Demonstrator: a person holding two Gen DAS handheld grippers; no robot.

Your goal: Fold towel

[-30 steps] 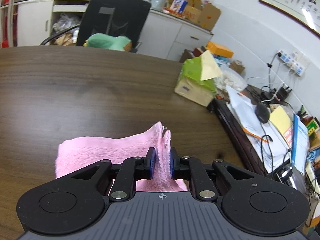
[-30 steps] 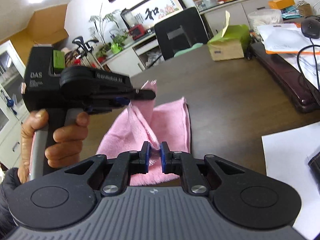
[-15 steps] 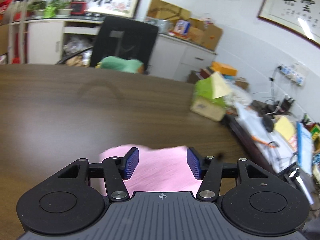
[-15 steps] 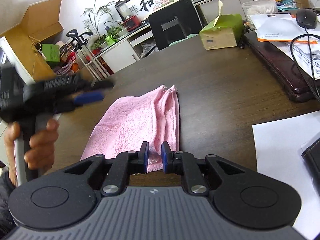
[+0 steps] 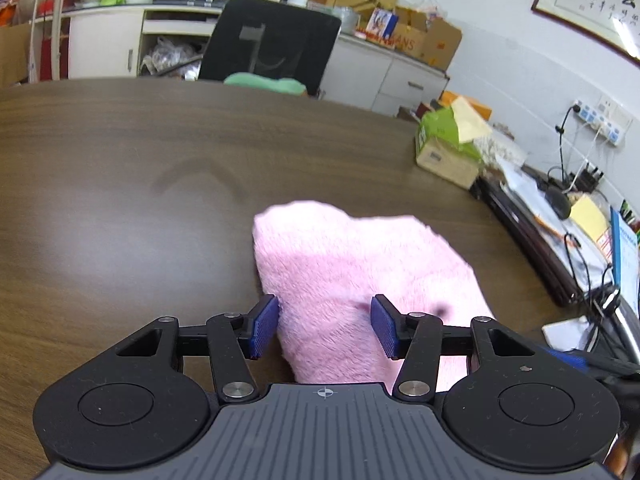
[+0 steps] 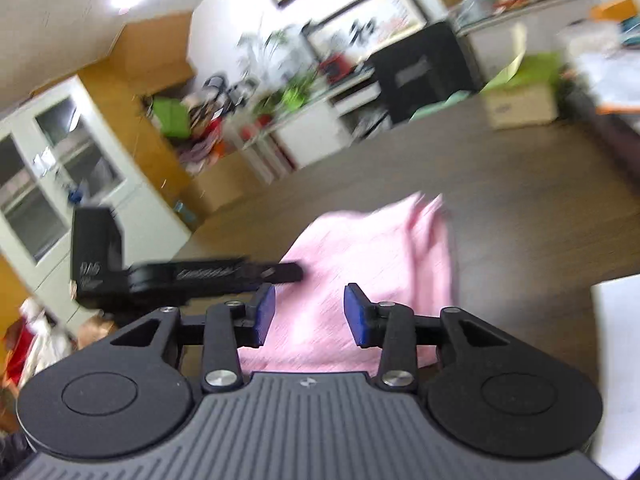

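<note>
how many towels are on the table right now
1. A single pink towel lies folded on the brown table, just ahead of both grippers. Nothing shows a second one, though the grippers hide its near edge.

Left wrist camera sitting behind left gripper point(image 5: 324, 328), looking forward and down, close over pink towel point(image 5: 372, 272) on counter point(image 5: 120, 184). Right wrist camera riding right gripper point(image 6: 309, 314), tilted, blurred, facing towel point(image 6: 372, 256) from other side. Both sharing towel, counter, black chair point(image 5: 276, 44).
</note>
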